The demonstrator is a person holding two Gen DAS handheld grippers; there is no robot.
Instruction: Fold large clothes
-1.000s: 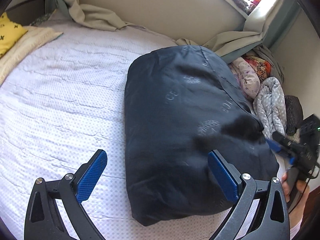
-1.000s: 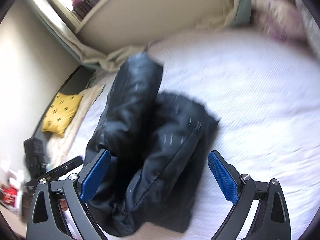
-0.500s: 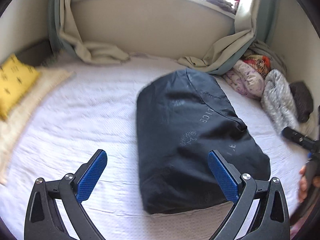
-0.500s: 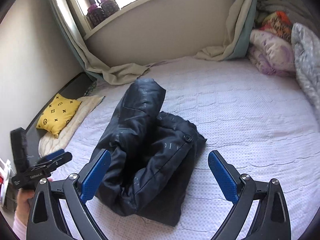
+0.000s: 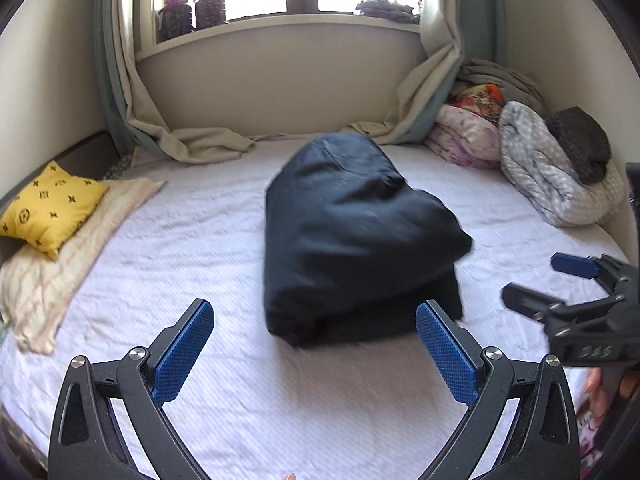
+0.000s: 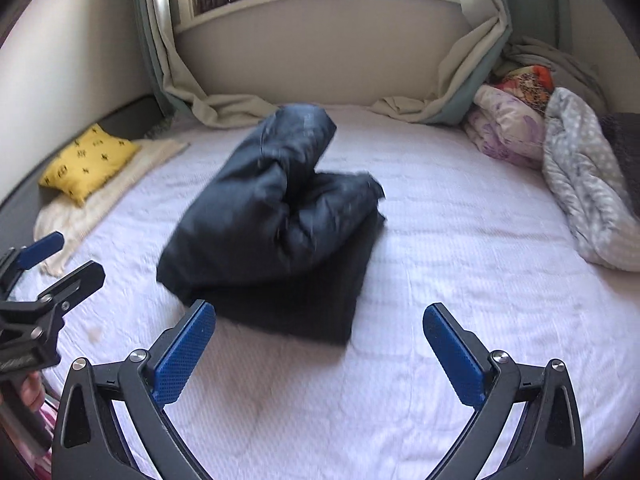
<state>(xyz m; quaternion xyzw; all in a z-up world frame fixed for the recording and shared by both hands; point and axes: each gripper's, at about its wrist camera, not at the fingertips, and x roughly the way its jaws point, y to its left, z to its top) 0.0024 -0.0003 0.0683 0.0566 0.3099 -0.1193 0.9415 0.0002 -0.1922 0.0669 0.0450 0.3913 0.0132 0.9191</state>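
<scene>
A dark navy puffy jacket [image 5: 352, 236] lies folded into a thick bundle in the middle of the white bed [image 5: 200, 248]. In the right wrist view the jacket [image 6: 276, 220] shows a rolled upper fold on a flat lower layer. My left gripper [image 5: 314, 356] is open and empty, held back from the bundle's near edge. My right gripper [image 6: 318, 358] is open and empty, also short of the bundle. The right gripper shows in the left wrist view [image 5: 556, 280], and the left gripper in the right wrist view [image 6: 56, 256].
A yellow cushion [image 5: 48, 208] on a cream blanket [image 5: 52, 280] lies at the left. Rolled quilts [image 5: 552, 168] are piled at the right. Curtains [image 5: 192, 140] drape onto the bed's far edge under the window sill [image 5: 280, 24], which holds jars.
Both grippers have pulled back and up from the jacket, so more of the room shows. The jacket stays folded on the bed. Both grippers stayed open.
</scene>
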